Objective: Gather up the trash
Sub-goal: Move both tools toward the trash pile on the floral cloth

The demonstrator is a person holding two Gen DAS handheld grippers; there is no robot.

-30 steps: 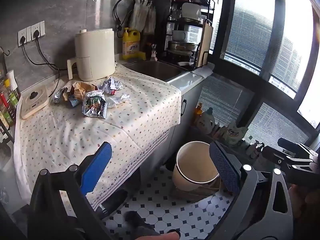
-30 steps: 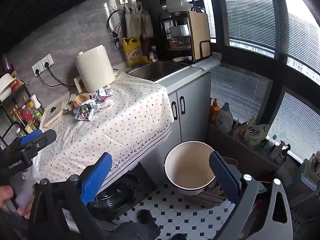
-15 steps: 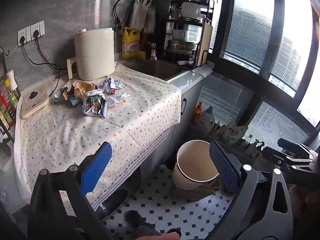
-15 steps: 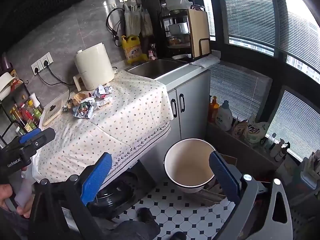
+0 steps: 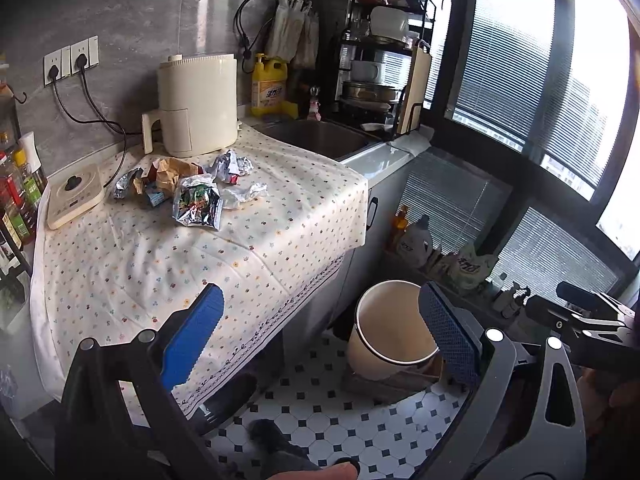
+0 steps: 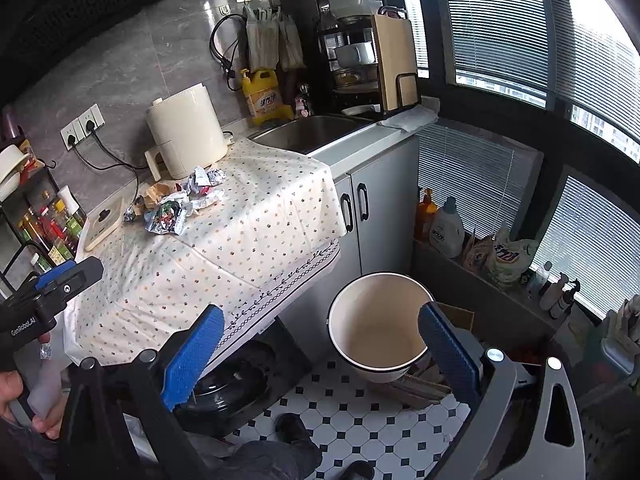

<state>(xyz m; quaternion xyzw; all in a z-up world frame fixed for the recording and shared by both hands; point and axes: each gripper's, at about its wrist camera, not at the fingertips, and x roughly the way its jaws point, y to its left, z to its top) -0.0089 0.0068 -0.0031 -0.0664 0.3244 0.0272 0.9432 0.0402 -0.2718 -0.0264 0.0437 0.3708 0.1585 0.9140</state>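
Observation:
A pile of trash [image 5: 188, 184] lies on the floral tablecloth [image 5: 160, 256] near the cream appliance: foil snack wrappers, crumpled brown paper and crumpled white paper. It also shows in the right wrist view [image 6: 176, 200]. A cream bin [image 5: 390, 332] stands open on the tiled floor beside the counter, seen too in the right wrist view [image 6: 378, 324]. My left gripper [image 5: 320, 336] is open and empty, well short of the trash. My right gripper [image 6: 320, 348] is open and empty, above the floor near the bin.
A cream appliance [image 5: 196, 104] stands behind the trash, with a flat cream device [image 5: 74, 194] to its left and sauce bottles [image 5: 16, 196] at the far left. A sink [image 5: 316, 140] and dish rack [image 5: 380, 68] lie beyond. Detergent bottles [image 6: 448, 228] line the window ledge.
Both grippers stay open. The right wrist view has shifted slightly, with the counter and bin sliding a little up and left; the left view is nearly unchanged.

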